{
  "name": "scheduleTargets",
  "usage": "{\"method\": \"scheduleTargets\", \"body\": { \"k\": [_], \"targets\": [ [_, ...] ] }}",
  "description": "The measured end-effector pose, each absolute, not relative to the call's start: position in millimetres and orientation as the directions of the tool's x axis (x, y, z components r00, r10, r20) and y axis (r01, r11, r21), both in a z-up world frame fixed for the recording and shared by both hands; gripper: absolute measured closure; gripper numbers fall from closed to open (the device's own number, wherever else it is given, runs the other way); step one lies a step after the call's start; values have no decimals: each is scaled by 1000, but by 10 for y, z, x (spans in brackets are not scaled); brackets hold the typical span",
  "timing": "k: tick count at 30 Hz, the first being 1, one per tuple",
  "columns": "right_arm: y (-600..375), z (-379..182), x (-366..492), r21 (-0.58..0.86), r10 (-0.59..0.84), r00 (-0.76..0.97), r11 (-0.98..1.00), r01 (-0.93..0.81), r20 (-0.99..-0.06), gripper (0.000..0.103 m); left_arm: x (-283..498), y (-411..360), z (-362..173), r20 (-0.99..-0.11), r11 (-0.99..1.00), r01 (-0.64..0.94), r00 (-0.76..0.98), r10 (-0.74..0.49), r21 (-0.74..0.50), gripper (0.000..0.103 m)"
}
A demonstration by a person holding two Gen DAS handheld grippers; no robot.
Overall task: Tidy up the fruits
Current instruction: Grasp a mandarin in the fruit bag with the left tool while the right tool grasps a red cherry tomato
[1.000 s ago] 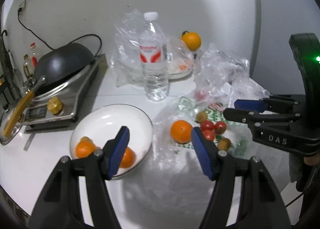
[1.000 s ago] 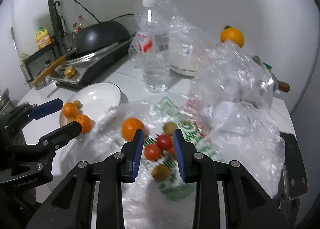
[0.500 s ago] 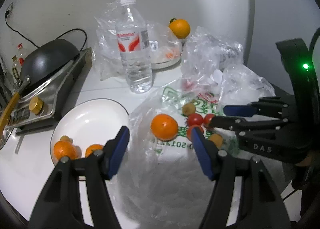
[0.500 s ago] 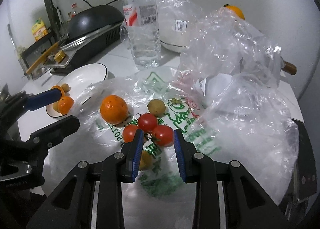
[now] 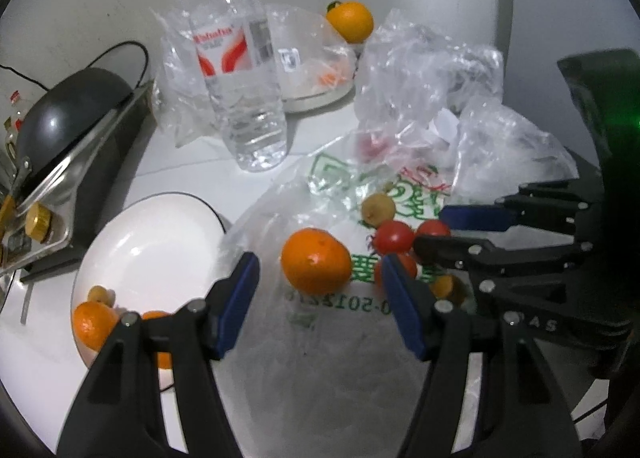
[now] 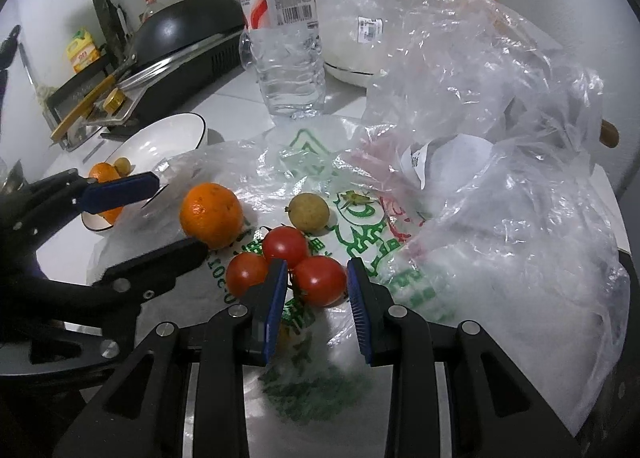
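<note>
An orange (image 5: 316, 261) (image 6: 211, 215) lies on a flat plastic bag (image 5: 320, 338) beside three red tomatoes (image 6: 286, 246) and a small brownish fruit (image 6: 309, 212). My left gripper (image 5: 318, 294) is open, its fingers either side of the orange and just short of it. My right gripper (image 6: 316, 298) is open around the nearest tomato (image 6: 320, 280), without touching it. A white bowl (image 5: 160, 242) on the left holds two oranges (image 5: 94, 324) and a small fruit (image 5: 100, 293).
A water bottle (image 5: 236, 70) stands behind the bag. Crumpled clear bags (image 6: 500, 138) fill the right side. A stove with a black pan (image 5: 64, 118) is on the left. Another orange (image 5: 350, 20) sits at the back, by a bagged plate (image 5: 316, 70).
Both grippers have moved forward and down towards the fruit. The left now flanks the orange; the right has widened slightly and now flanks a tomato.
</note>
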State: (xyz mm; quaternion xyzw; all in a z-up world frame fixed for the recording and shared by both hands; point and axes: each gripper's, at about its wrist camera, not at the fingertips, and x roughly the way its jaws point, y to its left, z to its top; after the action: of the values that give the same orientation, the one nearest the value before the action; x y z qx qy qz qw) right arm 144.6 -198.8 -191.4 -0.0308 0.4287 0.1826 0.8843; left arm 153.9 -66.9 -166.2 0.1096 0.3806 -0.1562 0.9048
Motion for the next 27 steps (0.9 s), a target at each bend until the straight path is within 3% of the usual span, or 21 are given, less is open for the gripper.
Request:
{"method": "scheduleTargets", "body": {
  "k": [11,16,27],
  "targets": [
    [-2040,-2003,1466,92,292,552,928,-361,-781,71,1732,-738,-1801,-750,918,383,635,-183,99,41],
    [-2095,-1991,1451,105,298,561,931,-350,-772,72,1766,-735,-1825,-761,916,386,626,-172,111,57],
    [-2092,-1860,1375,90,282,591,938,-334,-755,72,1678,-762,-1727,-745,911,401,636,-201,96,58]
  ]
}}
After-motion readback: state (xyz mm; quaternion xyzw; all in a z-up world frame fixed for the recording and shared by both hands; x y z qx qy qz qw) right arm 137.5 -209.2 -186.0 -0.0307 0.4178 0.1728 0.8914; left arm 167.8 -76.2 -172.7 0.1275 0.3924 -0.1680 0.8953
